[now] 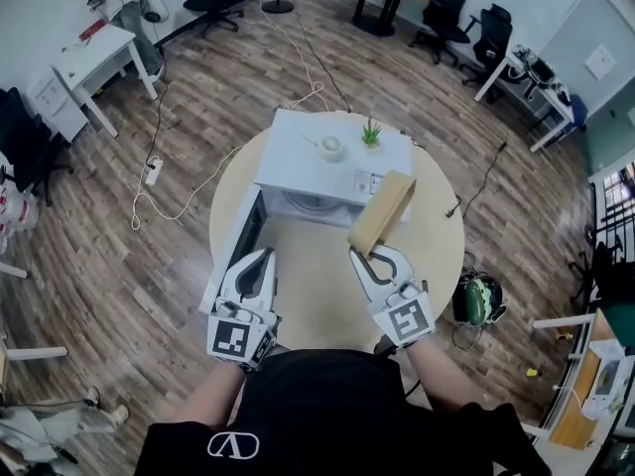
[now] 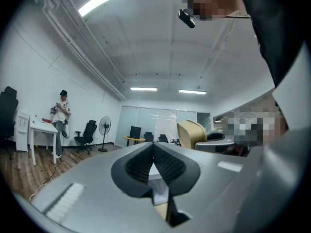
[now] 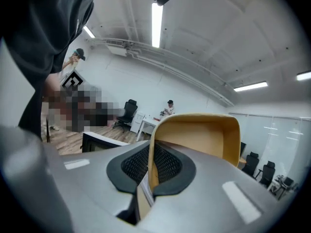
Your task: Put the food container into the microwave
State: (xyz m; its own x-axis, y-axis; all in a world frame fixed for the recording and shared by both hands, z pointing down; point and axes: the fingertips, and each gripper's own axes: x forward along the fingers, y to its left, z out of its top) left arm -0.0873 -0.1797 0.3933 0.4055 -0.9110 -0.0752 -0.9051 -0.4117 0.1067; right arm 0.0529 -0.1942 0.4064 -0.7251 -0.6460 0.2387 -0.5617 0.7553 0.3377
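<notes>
Right tool [image 3: 151, 165] grips food container [image 3: 201, 137]

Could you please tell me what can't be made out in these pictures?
Inside of the microwave: head view, mostly hidden under its own top.
Contents of the food container: right gripper view, lower part covered by the right tool.
The white item beside the plant: head view, too small to identify.

Matt, tan, card-like food container [image 1: 382, 212]; smooth white casing of the microwave [image 1: 298, 155]; pale, matt, wood-look round table [image 1: 439, 234]; brown wood-grain plank floor [image 1: 149, 276] with slight sheen; right gripper [image 3: 150, 163], smooth grey plastic shell, black finely ribbed pads [image 3: 168, 165].
</notes>
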